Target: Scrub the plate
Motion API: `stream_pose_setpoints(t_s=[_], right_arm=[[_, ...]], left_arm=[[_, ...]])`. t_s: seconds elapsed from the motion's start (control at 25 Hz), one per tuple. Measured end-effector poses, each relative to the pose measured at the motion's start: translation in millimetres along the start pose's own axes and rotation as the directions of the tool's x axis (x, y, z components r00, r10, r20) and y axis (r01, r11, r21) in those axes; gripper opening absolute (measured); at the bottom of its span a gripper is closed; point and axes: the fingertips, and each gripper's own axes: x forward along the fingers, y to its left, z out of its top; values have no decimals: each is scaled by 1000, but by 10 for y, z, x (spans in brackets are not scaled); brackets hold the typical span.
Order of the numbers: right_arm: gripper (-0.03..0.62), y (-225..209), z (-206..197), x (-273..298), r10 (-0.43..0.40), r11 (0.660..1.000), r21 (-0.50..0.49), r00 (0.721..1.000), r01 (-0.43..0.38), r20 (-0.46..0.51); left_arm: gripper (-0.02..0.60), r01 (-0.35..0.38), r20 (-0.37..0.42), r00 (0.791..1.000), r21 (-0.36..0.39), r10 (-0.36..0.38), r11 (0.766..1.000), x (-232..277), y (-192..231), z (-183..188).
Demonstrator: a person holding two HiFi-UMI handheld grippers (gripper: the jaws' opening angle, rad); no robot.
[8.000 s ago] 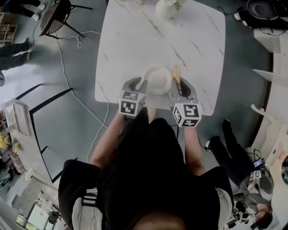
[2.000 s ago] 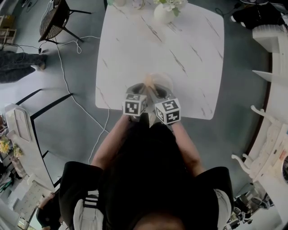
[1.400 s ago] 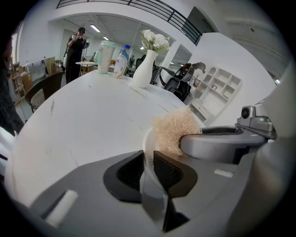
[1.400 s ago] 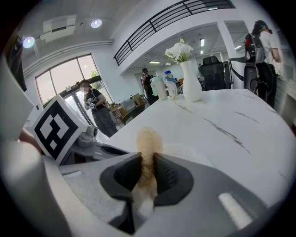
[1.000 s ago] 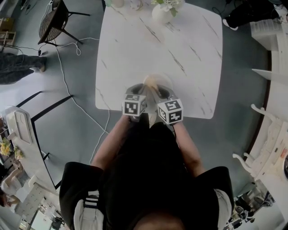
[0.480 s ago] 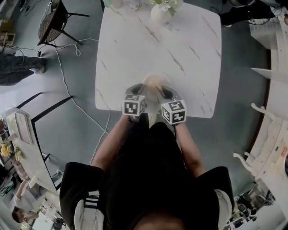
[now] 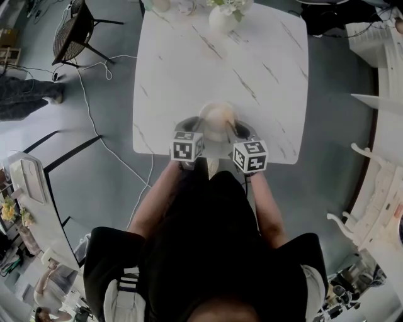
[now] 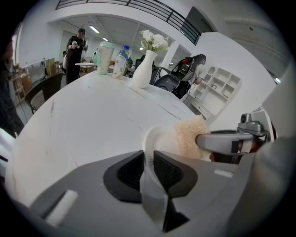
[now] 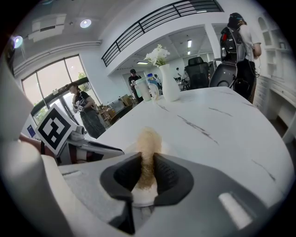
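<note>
A white plate (image 7: 208,114) is tilted up near the front edge of the marble table (image 7: 189,63). My left gripper (image 7: 194,124) is shut on the plate's near rim; in the left gripper view the plate's edge (image 8: 157,139) stands pinched between the jaws of the left gripper (image 8: 148,159). My right gripper (image 7: 239,129) is shut on a tan scrubbing sponge (image 7: 221,116). The sponge (image 8: 189,135) rests against the plate's face. In the right gripper view the sponge (image 9: 149,143) fills the gap of the right gripper (image 9: 148,169), and most of the plate is hidden behind it.
A white vase with flowers (image 7: 223,14) and some bottles (image 8: 121,61) stand at the table's far edge. A chair (image 7: 75,25) and cables (image 7: 94,107) are on the floor to the left. People stand in the background. The table's front edge lies just under both grippers.
My right gripper has slid to the right across the plate, taking the sponge with it. The left gripper and the plate have stayed in place.
</note>
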Motion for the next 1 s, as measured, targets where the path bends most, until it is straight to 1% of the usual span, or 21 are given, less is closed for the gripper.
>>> stream_pose_setpoints(t_s=[0.48, 1.0], right_arm=[[67, -216, -29, -155, -52, 998, 30, 999, 51, 6], [67, -274, -31, -233, -69, 997, 41, 998, 68, 12]], left_arm=[[74, -3, 4, 1000, 1, 3, 1000, -14, -23, 20], [74, -5, 5, 1000, 2, 5, 1000, -24, -36, 19]])
